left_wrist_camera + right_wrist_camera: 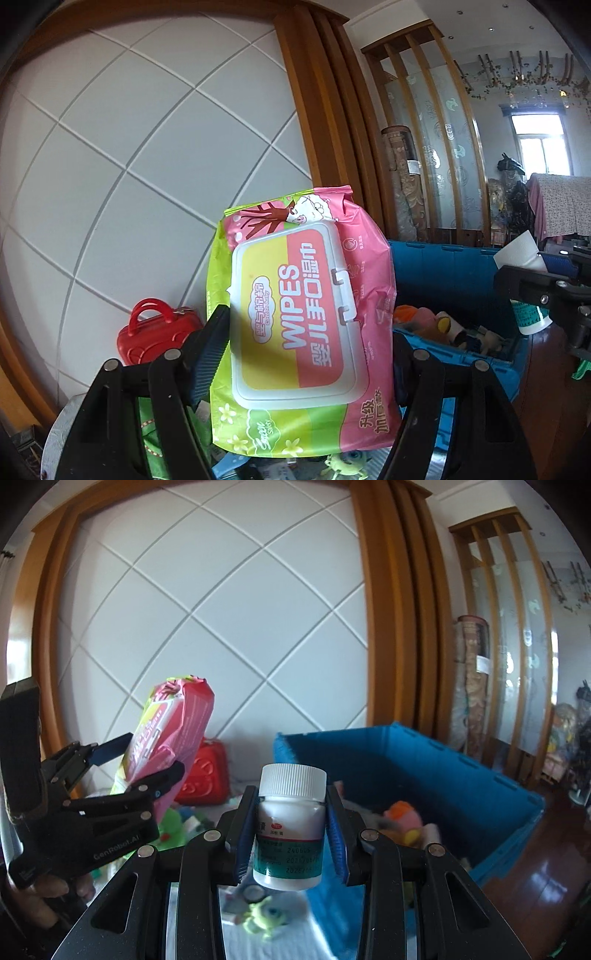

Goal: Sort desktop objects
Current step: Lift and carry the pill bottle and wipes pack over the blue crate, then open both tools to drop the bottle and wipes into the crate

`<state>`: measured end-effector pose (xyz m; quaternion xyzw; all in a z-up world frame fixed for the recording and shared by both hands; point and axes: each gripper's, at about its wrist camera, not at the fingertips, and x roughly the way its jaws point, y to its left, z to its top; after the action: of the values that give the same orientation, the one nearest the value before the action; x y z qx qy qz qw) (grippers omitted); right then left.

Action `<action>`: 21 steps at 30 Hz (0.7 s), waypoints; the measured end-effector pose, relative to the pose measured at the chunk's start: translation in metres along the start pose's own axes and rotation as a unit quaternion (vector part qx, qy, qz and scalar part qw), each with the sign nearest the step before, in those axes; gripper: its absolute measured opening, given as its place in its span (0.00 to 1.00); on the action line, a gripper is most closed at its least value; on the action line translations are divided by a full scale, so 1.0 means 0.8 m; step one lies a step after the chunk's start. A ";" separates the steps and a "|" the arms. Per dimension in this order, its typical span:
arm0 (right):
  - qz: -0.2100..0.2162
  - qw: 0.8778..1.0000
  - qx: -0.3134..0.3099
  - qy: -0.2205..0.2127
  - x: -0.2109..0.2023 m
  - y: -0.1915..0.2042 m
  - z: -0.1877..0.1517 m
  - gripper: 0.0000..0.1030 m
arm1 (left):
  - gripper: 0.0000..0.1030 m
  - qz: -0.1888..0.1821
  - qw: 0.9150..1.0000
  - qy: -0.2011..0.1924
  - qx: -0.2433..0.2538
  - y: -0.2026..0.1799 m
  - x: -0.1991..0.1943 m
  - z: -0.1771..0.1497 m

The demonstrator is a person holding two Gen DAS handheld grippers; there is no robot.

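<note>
My left tool (306, 354) is clamped on the pack of wipes (299, 314), held up off the surface just left of the blue crate (461, 760). My right tool (291, 830) grips the white pill bottle (290, 823) upright by its sides below the cap, in front of the crate's near wall and also in the air.

To do this step well, I judge I should carry each item fully over the crate's rim before letting go, one tool at a time so they do not crowd each other. The wipes pack is soft and held at its lower part, so it may sag or swing; I would lower it in, not drop it.

Inside the crate lie some small toys (402, 819), among them an orange and pink one. A red toy case (151, 332) stands left of the crate, outside it.
</note>
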<state>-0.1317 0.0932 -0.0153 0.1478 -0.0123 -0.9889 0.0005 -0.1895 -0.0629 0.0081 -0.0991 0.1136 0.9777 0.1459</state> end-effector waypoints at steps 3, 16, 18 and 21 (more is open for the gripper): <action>-0.012 1.000 -0.004 -0.005 0.001 -0.045 0.014 0.33 | 0.69 -0.012 1.000 -0.001 0.001 -0.039 0.025 0.020; -0.018 1.000 0.016 0.015 0.062 -0.222 0.058 0.33 | 0.71 -0.005 1.000 0.012 0.018 -0.165 0.156 0.106; -0.017 1.000 0.018 0.018 0.070 -0.235 0.061 0.33 | 0.71 -0.003 1.000 0.014 0.023 -0.176 0.166 0.109; -0.020 0.999 0.022 0.021 0.084 -0.254 0.065 0.33 | 0.71 -0.002 1.000 0.019 0.023 -0.189 0.183 0.120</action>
<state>-0.2105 0.2976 0.0095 0.1683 -0.0308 -0.9850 -0.0221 -0.2959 0.1406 0.0375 -0.1144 0.1388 0.9726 0.1475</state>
